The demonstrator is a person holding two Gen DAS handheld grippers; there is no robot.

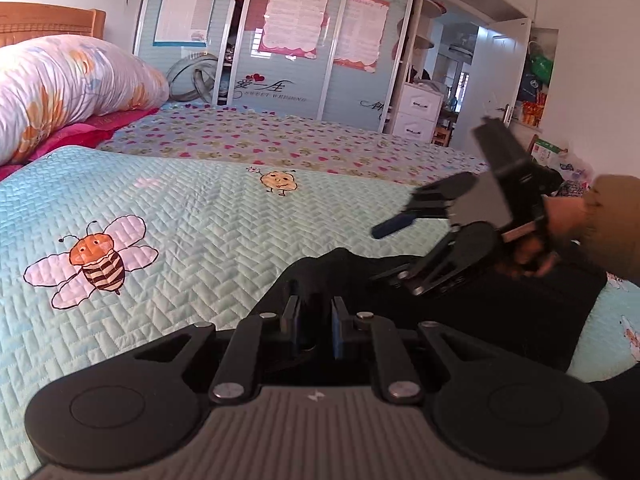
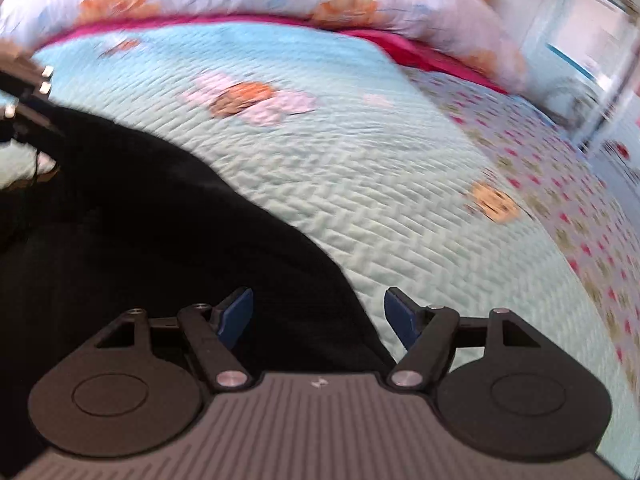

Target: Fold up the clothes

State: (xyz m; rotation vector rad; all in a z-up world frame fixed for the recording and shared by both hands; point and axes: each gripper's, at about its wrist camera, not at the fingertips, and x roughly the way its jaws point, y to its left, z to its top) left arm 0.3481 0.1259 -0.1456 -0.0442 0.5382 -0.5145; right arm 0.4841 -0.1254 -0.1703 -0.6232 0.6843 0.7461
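1. The left gripper [image 1: 314,322] is showing black linkage arms, silver rivets and a ribbed grey body.
2. The right gripper [image 2: 318,316] is wearing blue pads [image 2: 236,314].
3. A brown sleeve [image 1: 616,220] is covering the person's wrist.

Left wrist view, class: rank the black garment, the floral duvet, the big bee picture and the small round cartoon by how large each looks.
1. black garment and floral duvet: alike, and the garment's nearness makes it unsure
2. big bee picture
3. small round cartoon
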